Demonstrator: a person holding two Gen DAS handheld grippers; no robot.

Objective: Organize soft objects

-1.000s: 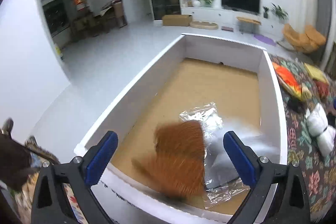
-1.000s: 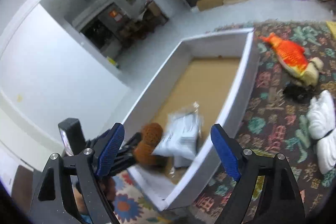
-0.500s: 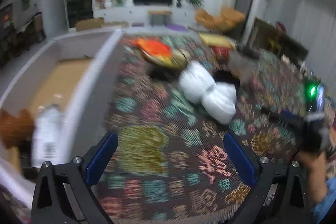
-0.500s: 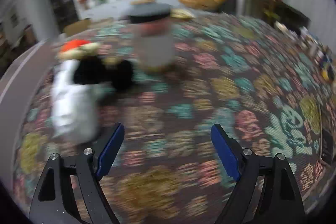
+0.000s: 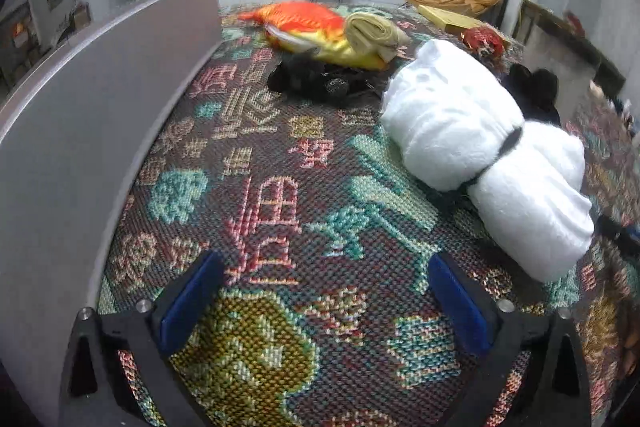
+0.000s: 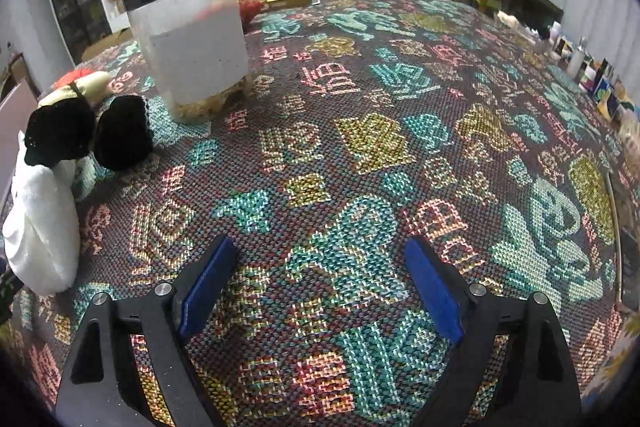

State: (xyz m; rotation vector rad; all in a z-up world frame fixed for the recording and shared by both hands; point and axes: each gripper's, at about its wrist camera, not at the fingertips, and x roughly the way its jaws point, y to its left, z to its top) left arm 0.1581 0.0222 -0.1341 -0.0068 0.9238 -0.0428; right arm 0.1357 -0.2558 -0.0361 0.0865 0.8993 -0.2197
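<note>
My left gripper [image 5: 326,291] is open and empty, low over the patterned cloth. A white fluffy bundle [image 5: 480,155] tied with a black band lies ahead to its right. Beyond it lie a black furry toy [image 5: 312,79], an orange fish plush [image 5: 308,27] and a rolled beige towel [image 5: 372,35]. The white box wall [image 5: 80,99] runs along the left. My right gripper [image 6: 320,283] is open and empty over bare cloth. At its far left are the white bundle [image 6: 40,227] and black plush pieces [image 6: 88,131].
A clear plastic tub [image 6: 192,39] with a black rim stands on the cloth ahead of the right gripper. A red item [image 5: 480,41] and a yellow flat cushion [image 5: 448,17] lie at the back. Small bottles and clutter [image 6: 588,67] line the cloth's right edge.
Both grippers have swung right, away from the white box with the brown plush and bag inside, and now face the patterned cloth. Both stay open.
</note>
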